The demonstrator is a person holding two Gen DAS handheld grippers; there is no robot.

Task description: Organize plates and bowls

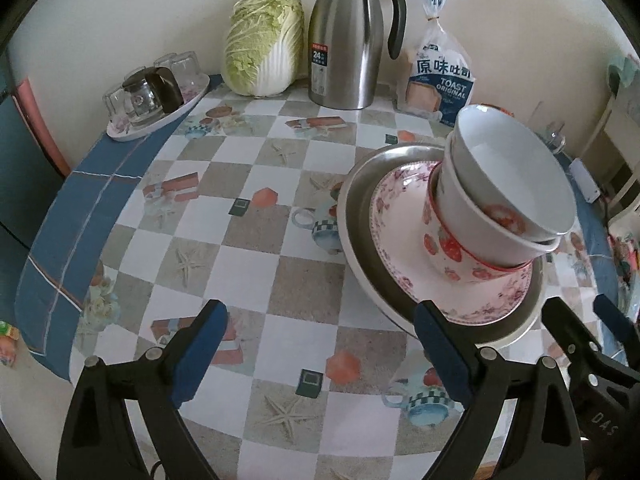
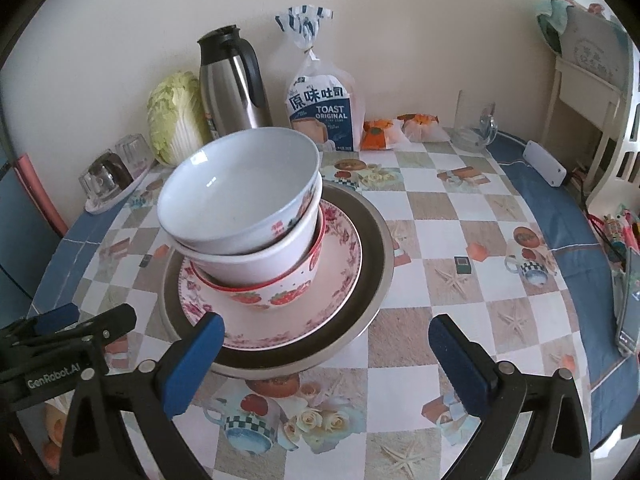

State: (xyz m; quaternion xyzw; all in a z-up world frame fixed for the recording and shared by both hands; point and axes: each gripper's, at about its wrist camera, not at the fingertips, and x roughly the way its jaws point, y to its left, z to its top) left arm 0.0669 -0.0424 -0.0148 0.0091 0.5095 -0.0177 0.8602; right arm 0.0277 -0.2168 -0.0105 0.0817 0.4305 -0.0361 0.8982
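A stack stands on the checked tablecloth: a steel plate [image 1: 360, 208] [image 2: 372, 240] at the bottom, on it a pink floral plate [image 1: 396, 216] [image 2: 340, 248], then a strawberry bowl [image 1: 448, 252] [image 2: 280, 292]. Two white bowls [image 1: 508, 168] [image 2: 240, 192] are nested in it and lean to one side. My left gripper [image 1: 320, 320] is open over bare cloth to the left of the stack, its right finger near the steel rim. My right gripper [image 2: 326, 324] is open at the stack's near right, its left finger in front of the plates' rims. Neither holds anything.
Along the back wall stand a cabbage [image 1: 264, 44], a steel thermos jug [image 1: 344, 40] and a bag of toast [image 1: 440, 76]. A tray of upturned glasses [image 1: 156, 96] is back left. A glass mug [image 2: 476, 124], a white box [image 2: 544, 162] and a phone [image 2: 630, 300] lie to the right.
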